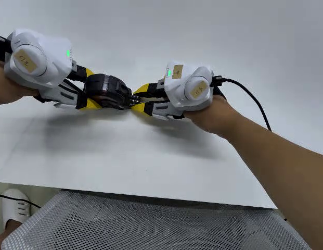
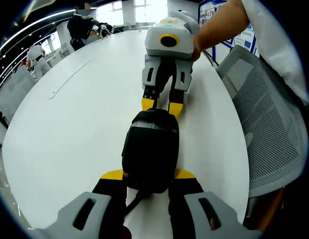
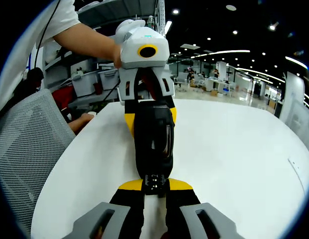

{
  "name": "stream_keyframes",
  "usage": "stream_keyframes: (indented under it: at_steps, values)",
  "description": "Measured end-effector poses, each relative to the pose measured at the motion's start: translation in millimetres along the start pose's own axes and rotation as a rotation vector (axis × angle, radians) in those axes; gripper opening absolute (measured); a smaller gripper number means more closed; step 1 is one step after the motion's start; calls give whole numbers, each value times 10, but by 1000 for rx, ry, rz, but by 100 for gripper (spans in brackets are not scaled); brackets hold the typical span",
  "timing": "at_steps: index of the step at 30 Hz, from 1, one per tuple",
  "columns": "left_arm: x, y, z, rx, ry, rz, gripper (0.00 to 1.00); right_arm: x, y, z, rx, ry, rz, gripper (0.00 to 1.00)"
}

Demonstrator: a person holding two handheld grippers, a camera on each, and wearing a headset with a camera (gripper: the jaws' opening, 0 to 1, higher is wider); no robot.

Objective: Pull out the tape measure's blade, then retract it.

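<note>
Bright overhead light, soft shadows, edges seemingly blurred.

White right tongs (image 1: 139, 98), yellow tips, black cable (image 1: 235, 81).

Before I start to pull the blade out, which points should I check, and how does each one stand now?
1. Left gripper clamps the tape measure by its case: ok.
2. Right gripper jaws closed on the blade hook: ok, as far as the right gripper view shows.
3. Blade not yet drawn out, hook sits at the case mouth: ok as a start.
4. Blade lock released: cannot tell.
5. Bare table below, with room to draw the grippers apart: ok.
6. Cable trails behind the right gripper, away from the tape measure: ok.
</note>
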State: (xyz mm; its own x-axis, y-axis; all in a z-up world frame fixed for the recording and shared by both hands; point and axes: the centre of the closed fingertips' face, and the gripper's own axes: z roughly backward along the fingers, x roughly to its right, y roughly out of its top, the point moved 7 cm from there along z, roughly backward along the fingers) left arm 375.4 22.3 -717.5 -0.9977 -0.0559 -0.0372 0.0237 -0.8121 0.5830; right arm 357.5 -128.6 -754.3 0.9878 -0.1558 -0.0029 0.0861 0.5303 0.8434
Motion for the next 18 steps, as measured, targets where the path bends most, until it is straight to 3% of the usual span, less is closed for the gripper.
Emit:
stream_keyframes:
  at_steps: [18]
  values:
    - [8, -8, 9, 2, 6, 3, 26, 10, -6, 0, 14, 6, -1, 10]
